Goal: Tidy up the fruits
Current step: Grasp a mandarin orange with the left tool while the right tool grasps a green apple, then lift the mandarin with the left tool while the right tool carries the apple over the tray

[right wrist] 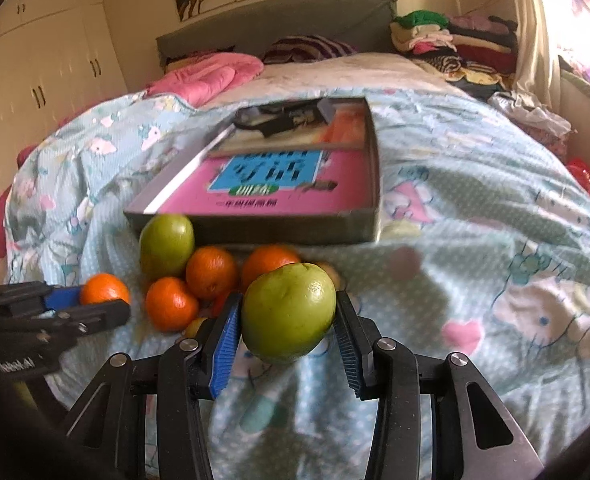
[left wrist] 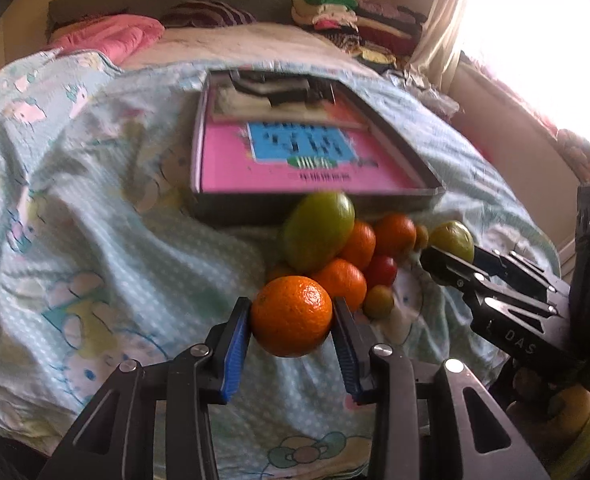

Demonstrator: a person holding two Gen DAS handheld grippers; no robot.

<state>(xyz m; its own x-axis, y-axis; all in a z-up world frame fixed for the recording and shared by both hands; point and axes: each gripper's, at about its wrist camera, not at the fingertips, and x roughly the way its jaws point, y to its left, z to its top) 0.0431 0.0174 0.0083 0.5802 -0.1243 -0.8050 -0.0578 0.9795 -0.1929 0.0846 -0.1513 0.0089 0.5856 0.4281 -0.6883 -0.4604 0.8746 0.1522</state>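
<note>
Both grippers loaded with fruit, just in front of the pile on the bed.

Left gripper (left wrist: pixel 291 322) clamped on an orange (left wrist: pixel 291 321), blue pads touching both its sides; the right gripper (right wrist: pixel 288 317) grips a green fruit (right wrist: pixel 288 312) the same way. Remaining fruit pile (left wrist: pixel 347 248) – large green fruit, several oranges, small red and small green pieces – rests on the light-blue patterned blanket (left wrist: pixel 95 220), just beside the near wall of a shallow box (left wrist: pixel 315 206) with a pink printed bottom. Box holds dark items at its far end, too blurred to identify.
</note>
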